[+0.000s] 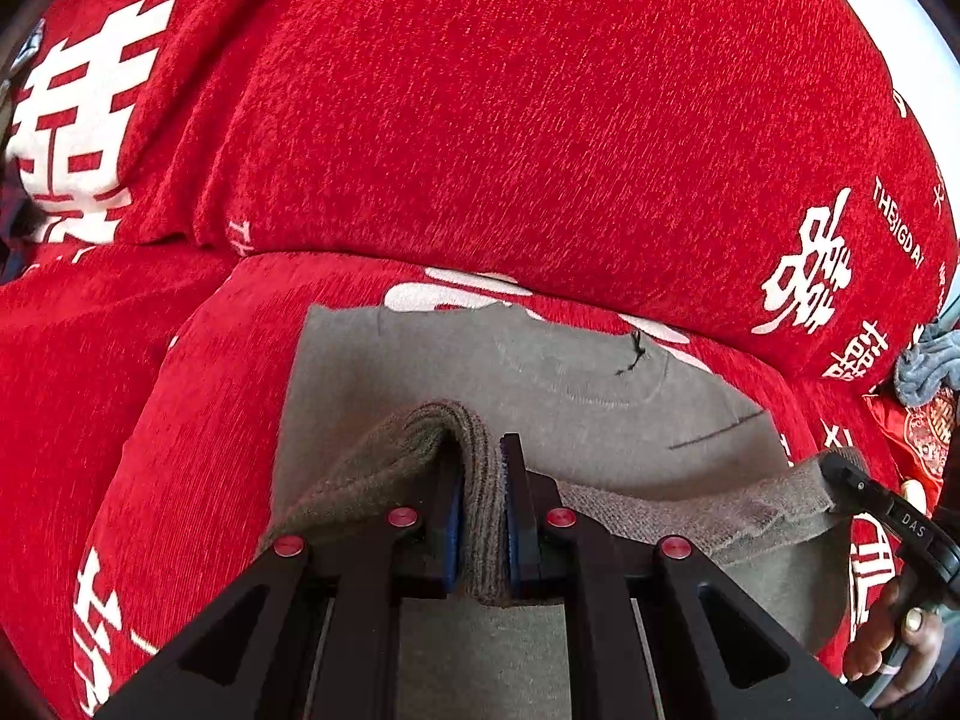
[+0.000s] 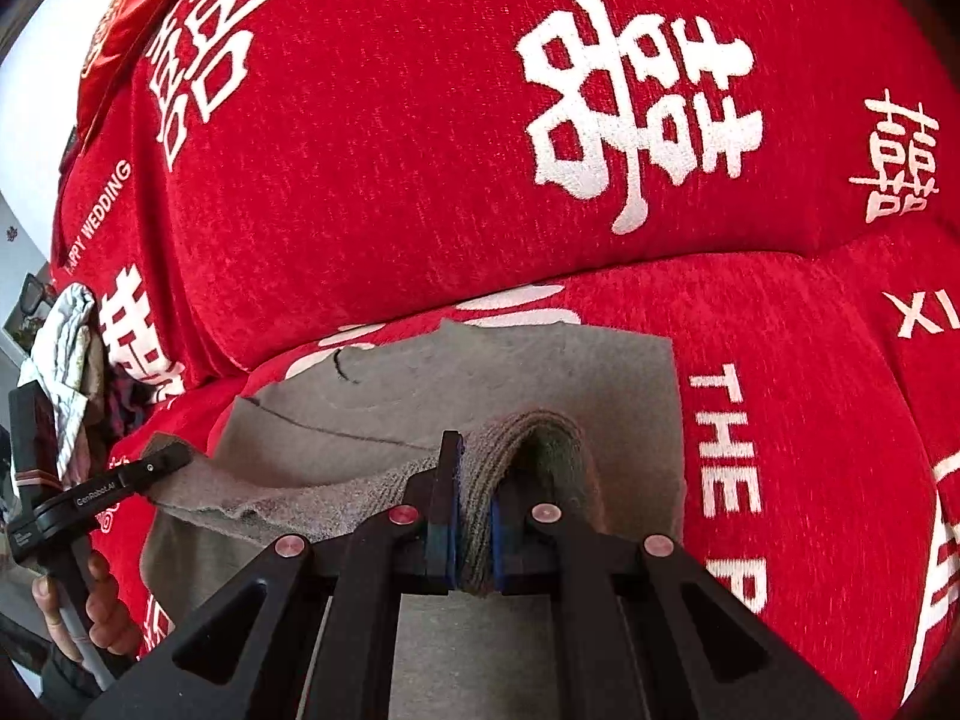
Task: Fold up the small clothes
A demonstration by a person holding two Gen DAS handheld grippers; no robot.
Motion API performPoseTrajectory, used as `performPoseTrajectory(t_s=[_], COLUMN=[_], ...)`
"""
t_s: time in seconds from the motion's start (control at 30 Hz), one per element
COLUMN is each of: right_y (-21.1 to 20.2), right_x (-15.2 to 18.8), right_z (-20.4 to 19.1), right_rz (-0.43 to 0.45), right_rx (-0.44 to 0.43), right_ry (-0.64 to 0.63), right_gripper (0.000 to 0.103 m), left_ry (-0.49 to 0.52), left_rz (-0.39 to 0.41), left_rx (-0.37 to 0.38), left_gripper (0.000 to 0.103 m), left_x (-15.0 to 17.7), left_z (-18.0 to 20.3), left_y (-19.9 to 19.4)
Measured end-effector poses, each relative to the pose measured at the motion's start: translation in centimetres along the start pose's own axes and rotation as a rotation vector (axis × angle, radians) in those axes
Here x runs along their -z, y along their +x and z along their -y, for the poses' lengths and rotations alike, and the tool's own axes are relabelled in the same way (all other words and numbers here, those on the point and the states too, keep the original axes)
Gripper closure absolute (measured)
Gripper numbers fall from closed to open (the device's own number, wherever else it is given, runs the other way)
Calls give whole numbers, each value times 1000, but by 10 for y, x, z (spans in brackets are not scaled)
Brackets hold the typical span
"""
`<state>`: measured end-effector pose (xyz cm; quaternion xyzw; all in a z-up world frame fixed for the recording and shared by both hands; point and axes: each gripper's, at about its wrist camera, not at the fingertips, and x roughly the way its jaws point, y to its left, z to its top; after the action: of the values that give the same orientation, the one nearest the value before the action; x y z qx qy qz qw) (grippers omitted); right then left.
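A small grey-brown knit garment (image 1: 528, 384) lies on a red sofa seat, its near ribbed hem lifted. My left gripper (image 1: 483, 510) is shut on the hem's left corner, a fold of ribbed knit bulging between its blue pads. My right gripper (image 2: 474, 516) is shut on the hem's right corner (image 2: 540, 438). The hem (image 1: 690, 510) stretches taut between the two grippers. The right gripper shows at the right edge of the left wrist view (image 1: 840, 474); the left gripper shows at the left of the right wrist view (image 2: 174, 456). The garment (image 2: 510, 366) reaches back to the cushion.
The red sofa back cushion (image 1: 510, 108) with white characters rises just behind the garment. A grey cloth (image 1: 930, 366) lies at the right end of the seat. Several crumpled clothes (image 2: 72, 348) are heaped at the left in the right wrist view.
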<state>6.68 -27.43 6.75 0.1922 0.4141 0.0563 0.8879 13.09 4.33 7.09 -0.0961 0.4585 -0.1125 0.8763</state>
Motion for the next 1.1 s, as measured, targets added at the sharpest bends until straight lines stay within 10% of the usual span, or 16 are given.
performPoseTrajectory(t_s=[1.1], right_y=[86], right_x=[-15], right_z=[35], right_rz=[-75], right_rx=[65], right_ry=[79], right_gripper=[95], left_ry=[14], left_rz=[-116], left_rx=[-10], left_gripper=[90], left_x=[-24], left_z=[-8], left_y=[89])
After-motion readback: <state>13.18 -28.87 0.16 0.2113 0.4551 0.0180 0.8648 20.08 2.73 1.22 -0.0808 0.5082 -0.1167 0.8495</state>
